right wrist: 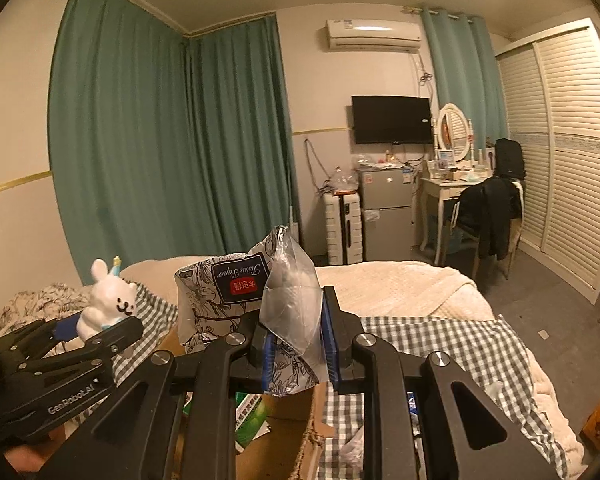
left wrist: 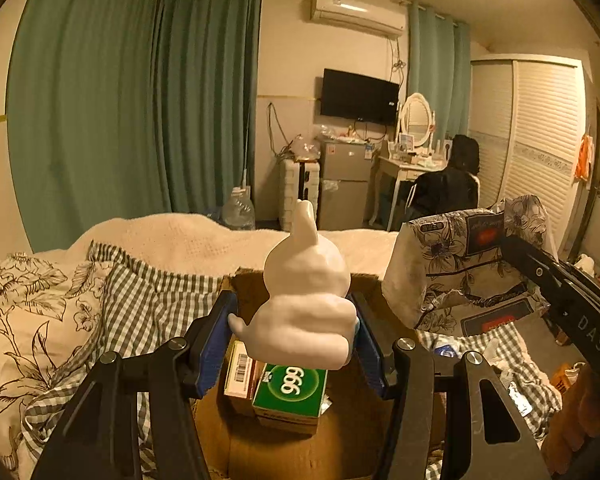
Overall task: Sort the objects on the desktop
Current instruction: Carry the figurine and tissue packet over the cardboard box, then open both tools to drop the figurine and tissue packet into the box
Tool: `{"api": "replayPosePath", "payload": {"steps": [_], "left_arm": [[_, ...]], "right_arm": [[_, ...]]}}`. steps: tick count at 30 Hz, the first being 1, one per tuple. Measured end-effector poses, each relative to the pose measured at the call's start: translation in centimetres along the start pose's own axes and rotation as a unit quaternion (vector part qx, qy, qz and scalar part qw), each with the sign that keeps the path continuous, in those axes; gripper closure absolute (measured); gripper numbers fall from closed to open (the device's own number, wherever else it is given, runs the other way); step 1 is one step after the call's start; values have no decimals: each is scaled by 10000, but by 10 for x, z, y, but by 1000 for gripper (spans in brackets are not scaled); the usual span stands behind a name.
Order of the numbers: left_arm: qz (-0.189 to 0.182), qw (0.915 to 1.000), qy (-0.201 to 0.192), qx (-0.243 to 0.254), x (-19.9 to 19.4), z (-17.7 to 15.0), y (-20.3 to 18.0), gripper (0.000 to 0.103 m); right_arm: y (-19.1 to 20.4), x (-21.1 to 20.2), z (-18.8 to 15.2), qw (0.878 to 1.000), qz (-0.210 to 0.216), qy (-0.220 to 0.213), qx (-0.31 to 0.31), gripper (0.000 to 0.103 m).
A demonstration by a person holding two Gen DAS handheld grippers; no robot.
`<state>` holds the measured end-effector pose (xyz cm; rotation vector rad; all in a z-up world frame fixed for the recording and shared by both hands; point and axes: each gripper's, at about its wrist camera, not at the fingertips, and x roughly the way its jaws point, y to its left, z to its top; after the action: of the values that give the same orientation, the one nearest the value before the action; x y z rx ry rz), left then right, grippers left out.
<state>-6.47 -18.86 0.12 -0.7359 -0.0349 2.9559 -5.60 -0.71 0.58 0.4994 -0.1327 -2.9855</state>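
Behind the working area, a bedroom is seen: teal curtains (right wrist: 168, 140) cover the corner walls, an air conditioner (right wrist: 374, 34) is mounted above a wall television (right wrist: 391, 119), and a small grey fridge (right wrist: 386, 216) is flanked by a white suitcase (right wrist: 342, 228) and a dressing table (right wrist: 446, 188) with an oval mirror. A dark jacket (right wrist: 488, 216) is draped over the chair there, and a louvred wardrobe (right wrist: 564, 148) fills the right wall. A checked quilt (left wrist: 148, 296) and a cream blanket (right wrist: 404, 288) are spread over the bed.

On the quilt an open cardboard box (left wrist: 268, 448) is placed, directly beneath both tools; a green carton marked 666 (left wrist: 290, 390) and a white barcoded carton (left wrist: 238, 372) are lying inside it.

The left gripper (left wrist: 292, 340) is clamped on a white rabbit figurine (left wrist: 304, 308), which is held upright above the box with its back to the wrist camera; both blue pads are pressed against its base. The right gripper (right wrist: 296, 344) is closed on the crumpled clear end of a floral tissue pack (right wrist: 228, 292), which is suspended over the box's right edge, just beside the figurine.
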Motion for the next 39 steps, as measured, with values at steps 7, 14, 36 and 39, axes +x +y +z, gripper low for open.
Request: {"api": "replayPosePath", "payload": {"steps": [7,14,36,39], "left_arm": [[32,9995,296,-86,19,-8,12,45],[98,9976,659,-196,43,-18,22,45],[292,9849,1693,-190,103,-54,32,45],[263,9842,1727,-292,102,-53,35,44]], "right_arm": [[4,21,-13,9993,216,248,-152,84],[9,47,-31,9974,345,581,-239,84],[20,107,-89,9779,541,1882,-737,78],[17,104,-89,9791,565,1832,-679,66]]}}
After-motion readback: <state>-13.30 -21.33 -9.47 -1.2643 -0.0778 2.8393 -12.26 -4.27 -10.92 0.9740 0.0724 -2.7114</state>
